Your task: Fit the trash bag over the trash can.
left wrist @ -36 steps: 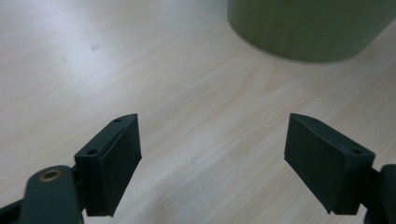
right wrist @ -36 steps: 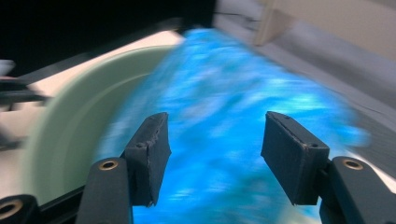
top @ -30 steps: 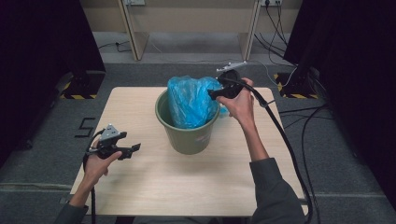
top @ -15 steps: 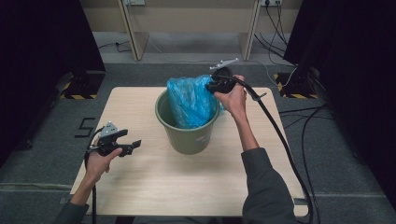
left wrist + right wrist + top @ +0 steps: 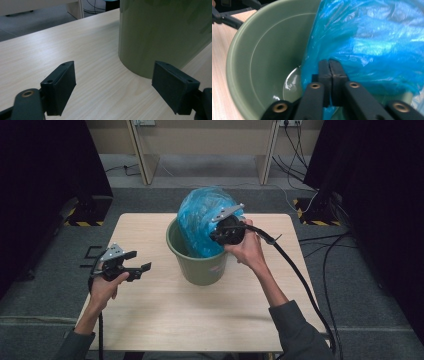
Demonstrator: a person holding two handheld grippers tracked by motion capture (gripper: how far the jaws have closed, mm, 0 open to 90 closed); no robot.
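One blue plastic bag (image 5: 202,220) stands half out of one green bucket (image 5: 200,265), near the middle of the table (image 5: 165,315) and a little toward its far edge. The bag is thin, crinkled and glossy, puffed into a rounded dome above the rim. The bucket is smooth, matte plastic, round and tapering, with a shiny bare patch at its bottom seen in the right gripper view.

The right gripper (image 5: 329,65) comes in from the right over the bucket's rim, its two black jaws pressed together with a fold of the blue film pinched between them. A thick black cable (image 5: 295,275) trails from it toward the near right.

The left gripper (image 5: 135,265) is held over the table's left side, well apart from the bucket, its two flat, rubbery jaws spread wide with nothing between them.

The table is one pale wood-grain rectangle.
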